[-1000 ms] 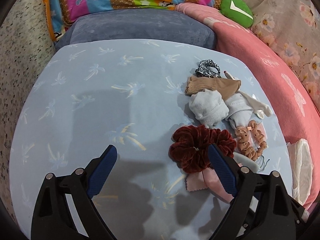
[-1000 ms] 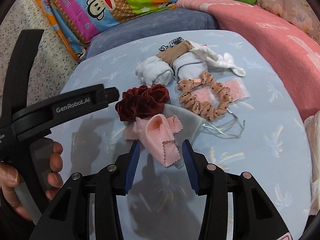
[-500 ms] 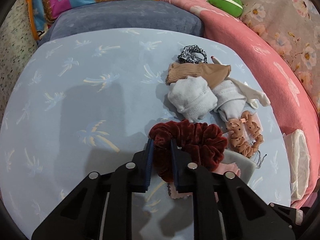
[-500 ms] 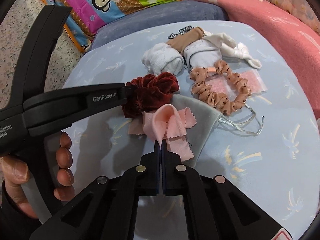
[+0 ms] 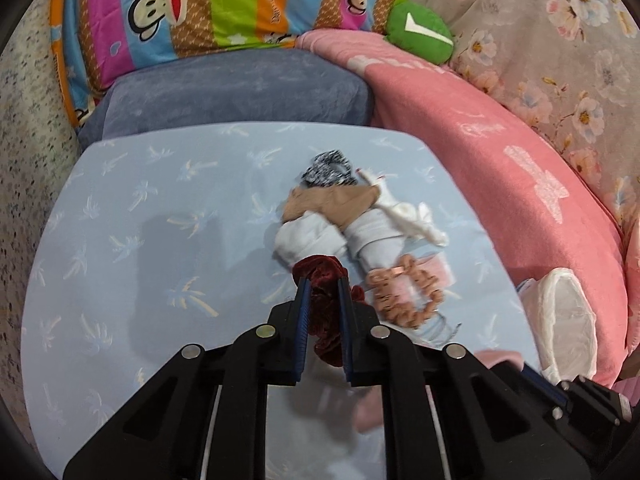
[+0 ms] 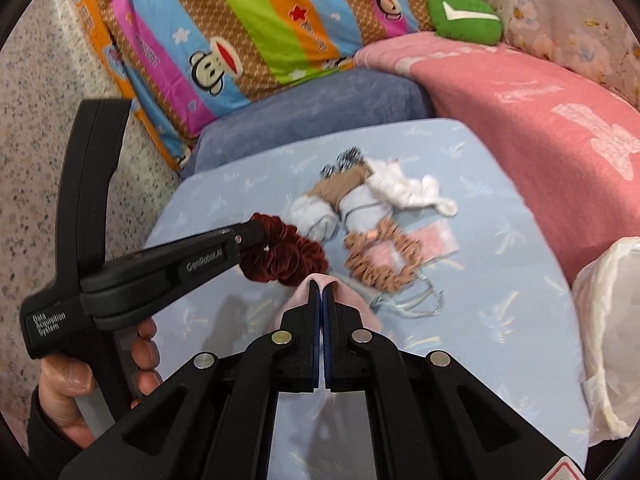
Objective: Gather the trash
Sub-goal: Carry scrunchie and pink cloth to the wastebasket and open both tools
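I work over the pale blue palm-print cover (image 5: 132, 216), and everything below is placed from it. Behind its far edge sits a grey-blue cushion (image 5: 240, 88), then a striped monkey-print pillow (image 5: 224, 4); along its right edge runs a pink blanket (image 5: 500, 148) with a green cushion (image 6: 464, 18) at its top.

The change: a second ago both my tools stood wide open just above the cover. Now my left gripper (image 5: 323, 292) has its jaws pinched on the dark red velvet scrunchie (image 5: 320, 276), which hangs clear of the cover. That gripper's jaws went from wide apart to nearly together, most of it early in the second. My right gripper (image 6: 321, 292) has its jaws fully together on a fold of the pink cloth (image 6: 352, 304), also pulled up from the cover. I judge two pieces are secured and ready to carry off, though no bin shows in either view.

Left on the cover's middle: rolled pale socks (image 5: 308, 236), a tan stocking (image 5: 332, 200), a white sock (image 5: 412, 212), a peach dotted scrunchie (image 5: 404, 296) and a black-and-white scrunchie (image 5: 328, 166).

Readable on my left tool in the right-wrist view: "GenRobot.AI" (image 6: 204, 263) and "Data Acquisition System" (image 6: 50, 322).
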{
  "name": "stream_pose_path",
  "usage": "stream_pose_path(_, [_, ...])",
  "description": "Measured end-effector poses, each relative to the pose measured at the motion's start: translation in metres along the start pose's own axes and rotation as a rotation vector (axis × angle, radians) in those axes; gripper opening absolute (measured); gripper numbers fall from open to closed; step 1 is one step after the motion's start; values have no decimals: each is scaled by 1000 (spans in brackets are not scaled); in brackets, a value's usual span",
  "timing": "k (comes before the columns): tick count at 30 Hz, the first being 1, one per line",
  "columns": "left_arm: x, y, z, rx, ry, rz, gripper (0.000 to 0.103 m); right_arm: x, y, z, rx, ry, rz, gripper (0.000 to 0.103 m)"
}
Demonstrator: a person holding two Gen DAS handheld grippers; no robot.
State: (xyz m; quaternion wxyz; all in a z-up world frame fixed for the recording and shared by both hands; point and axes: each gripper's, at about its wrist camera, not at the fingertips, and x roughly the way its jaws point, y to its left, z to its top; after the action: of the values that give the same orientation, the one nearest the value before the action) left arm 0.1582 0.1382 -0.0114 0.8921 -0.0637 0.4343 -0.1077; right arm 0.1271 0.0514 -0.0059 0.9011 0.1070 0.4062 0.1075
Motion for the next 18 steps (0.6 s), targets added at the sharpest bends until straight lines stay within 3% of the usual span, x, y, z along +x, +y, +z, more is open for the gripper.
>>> stream_pose_path(8, [-22,-53,5,67,-45,-66,13,-60,-40,16,75,-127,-36,3])
stream_pose_path(18, [-35,-141,10,196,-77,-172,13,-136,-123,20,182,-262,-151,3])
